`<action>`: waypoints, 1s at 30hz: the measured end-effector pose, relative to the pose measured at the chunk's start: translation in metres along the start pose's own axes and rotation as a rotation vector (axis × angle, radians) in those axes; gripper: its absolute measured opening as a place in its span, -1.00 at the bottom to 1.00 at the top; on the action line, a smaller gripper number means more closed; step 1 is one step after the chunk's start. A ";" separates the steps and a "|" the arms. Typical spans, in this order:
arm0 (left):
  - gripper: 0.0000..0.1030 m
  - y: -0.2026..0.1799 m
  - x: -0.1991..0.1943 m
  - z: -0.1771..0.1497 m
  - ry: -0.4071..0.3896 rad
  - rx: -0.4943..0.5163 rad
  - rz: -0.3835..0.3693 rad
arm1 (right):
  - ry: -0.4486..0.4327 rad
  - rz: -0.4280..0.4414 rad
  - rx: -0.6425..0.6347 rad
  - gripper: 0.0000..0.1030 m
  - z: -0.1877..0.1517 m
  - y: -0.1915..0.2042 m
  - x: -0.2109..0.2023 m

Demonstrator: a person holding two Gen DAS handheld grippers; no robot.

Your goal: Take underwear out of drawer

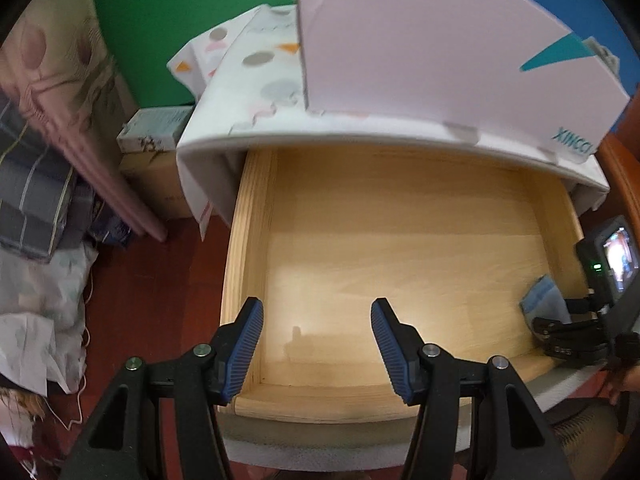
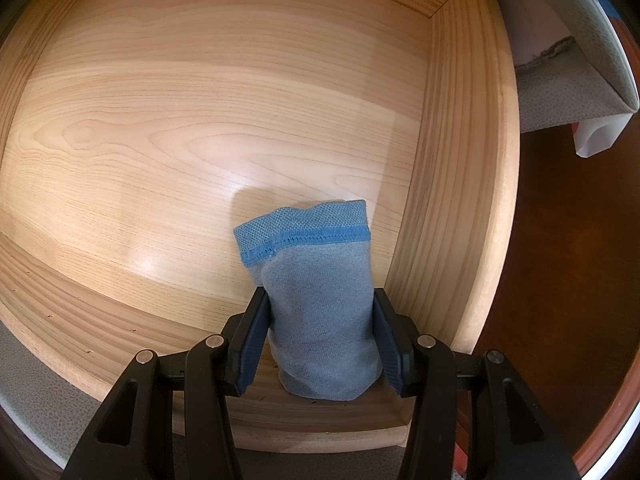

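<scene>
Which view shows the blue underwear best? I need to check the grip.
The right wrist view: the underwear fills its centre, between the right gripper pads. The left wrist view shows only a small corner at the drawer's right.

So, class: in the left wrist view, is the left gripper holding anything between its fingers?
No, the left gripper stands open over the bare floor of the drawer, with nothing between its blue pads.

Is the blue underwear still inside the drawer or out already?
Inside. The underwear sits on the drawer floor in the corner, clamped between the right gripper fingers, not lifted out yet.
</scene>
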State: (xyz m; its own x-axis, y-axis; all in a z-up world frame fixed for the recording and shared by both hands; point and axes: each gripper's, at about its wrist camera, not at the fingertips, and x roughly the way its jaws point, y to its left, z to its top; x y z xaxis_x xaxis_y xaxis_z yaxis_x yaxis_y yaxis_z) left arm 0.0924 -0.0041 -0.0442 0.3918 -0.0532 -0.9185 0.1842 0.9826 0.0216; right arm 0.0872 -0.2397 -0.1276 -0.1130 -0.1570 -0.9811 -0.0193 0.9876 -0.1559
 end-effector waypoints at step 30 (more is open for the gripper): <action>0.12 0.024 -0.012 -0.010 -0.130 -0.127 0.056 | -0.267 0.113 0.088 -0.31 -0.037 -0.034 -0.059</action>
State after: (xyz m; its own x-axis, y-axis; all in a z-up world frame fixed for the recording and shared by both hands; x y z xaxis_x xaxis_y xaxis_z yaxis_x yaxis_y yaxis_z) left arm 0.0835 0.0223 -0.0368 0.5132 -0.0121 -0.8582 0.0468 0.9988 0.0139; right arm 0.0581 -0.2640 -0.0606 0.1563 -0.0514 -0.9864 0.0659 0.9970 -0.0415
